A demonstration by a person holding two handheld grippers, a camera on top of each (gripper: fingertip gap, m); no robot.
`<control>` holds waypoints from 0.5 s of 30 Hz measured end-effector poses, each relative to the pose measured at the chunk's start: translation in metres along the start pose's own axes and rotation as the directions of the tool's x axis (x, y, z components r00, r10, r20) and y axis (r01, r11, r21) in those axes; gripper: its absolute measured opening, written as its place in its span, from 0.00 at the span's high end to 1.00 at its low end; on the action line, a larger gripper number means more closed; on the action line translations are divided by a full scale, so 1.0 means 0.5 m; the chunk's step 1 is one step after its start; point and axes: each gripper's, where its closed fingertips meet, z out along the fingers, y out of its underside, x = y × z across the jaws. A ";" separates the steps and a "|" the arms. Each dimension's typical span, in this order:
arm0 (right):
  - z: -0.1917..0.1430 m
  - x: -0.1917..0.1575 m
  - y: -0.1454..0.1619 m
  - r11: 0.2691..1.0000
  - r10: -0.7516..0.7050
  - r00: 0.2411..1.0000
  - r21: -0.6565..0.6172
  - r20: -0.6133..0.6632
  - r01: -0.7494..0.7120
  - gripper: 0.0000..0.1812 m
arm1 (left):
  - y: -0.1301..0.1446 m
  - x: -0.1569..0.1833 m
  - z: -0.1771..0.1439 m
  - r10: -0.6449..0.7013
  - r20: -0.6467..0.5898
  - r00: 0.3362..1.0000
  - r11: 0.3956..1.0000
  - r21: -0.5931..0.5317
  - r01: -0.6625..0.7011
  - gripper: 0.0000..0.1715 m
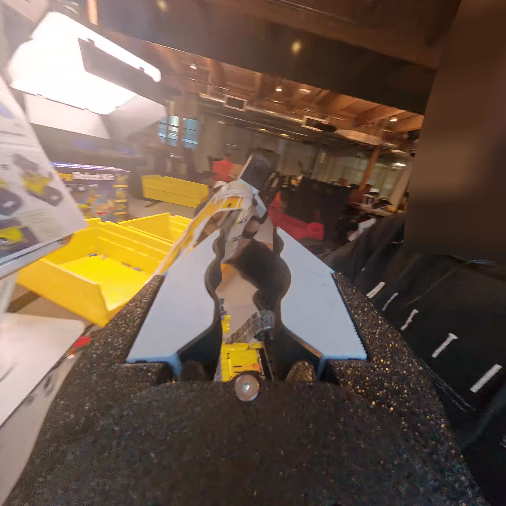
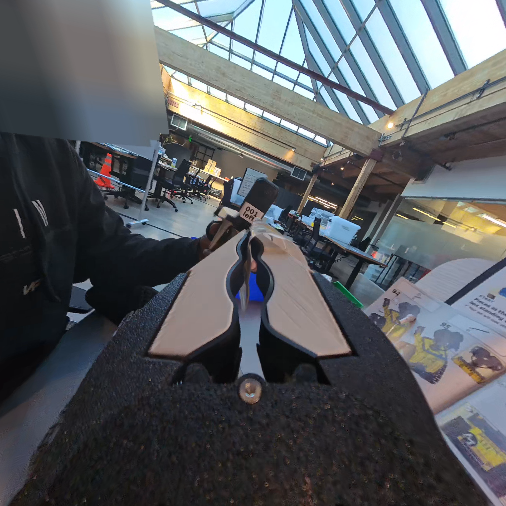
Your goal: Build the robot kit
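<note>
My right gripper (image 2: 247, 236) is shut on a thin sticker sheet (image 2: 246, 276), seen edge-on between its tan fingers. In the left wrist view the same sheet (image 1: 216, 219) is yellow and white and curves up to the left. My left gripper (image 1: 247, 232) is open, its grey fingers apart, with the sheet at its tips. The right gripper's black body (image 1: 257, 169) shows just beyond the sheet. The left gripper (image 2: 232, 221) shows beyond the right one's tips. A yellow and black brick model with tracks (image 1: 241, 353) lies below the left fingers.
Yellow bins (image 1: 95, 273) stand to the left, with a kit box (image 1: 95, 189) behind and a red bin (image 1: 295, 224) farther back. An open instruction booklet (image 2: 438, 353) lies at the right. A person in a black hoodie (image 2: 68, 246) sits close by. One gripper's finger ends stand about 7 cm off the other's.
</note>
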 end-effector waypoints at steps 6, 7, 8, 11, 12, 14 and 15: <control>-0.023 0.003 -0.004 0.989 -0.132 0.991 -0.078 -0.031 0.129 1.00 | -0.036 -0.016 0.048 -0.071 -0.092 0.993 0.996 0.045 0.076 0.90; -0.026 0.006 0.002 0.984 -0.147 0.989 -0.104 -0.036 0.142 1.00 | -0.043 -0.017 0.051 -0.073 -0.107 0.992 0.995 0.054 0.079 0.94; -0.030 0.011 0.005 0.983 -0.153 0.987 -0.114 -0.048 0.146 1.00 | -0.044 -0.021 0.054 -0.060 -0.103 0.993 0.997 0.048 0.065 0.98; -0.043 0.028 0.008 0.987 -0.124 0.989 -0.114 -0.077 0.115 1.00 | -0.037 -0.033 0.063 0.024 -0.059 0.998 1.000 0.013 -0.023 1.00; -0.047 0.034 0.012 0.989 -0.102 0.991 -0.114 -0.085 0.092 1.00 | -0.035 -0.034 0.063 0.044 -0.051 0.998 0.999 0.000 -0.044 1.00; -0.054 0.046 0.013 0.995 -0.039 0.994 -0.092 -0.102 0.029 1.00 | -0.031 -0.040 0.058 0.091 -0.020 0.996 0.996 -0.016 -0.091 1.00; -0.057 0.055 0.017 0.996 -0.002 0.993 -0.086 -0.116 -0.008 1.00 | -0.031 -0.043 0.053 0.113 -0.003 0.994 0.993 -0.018 -0.113 1.00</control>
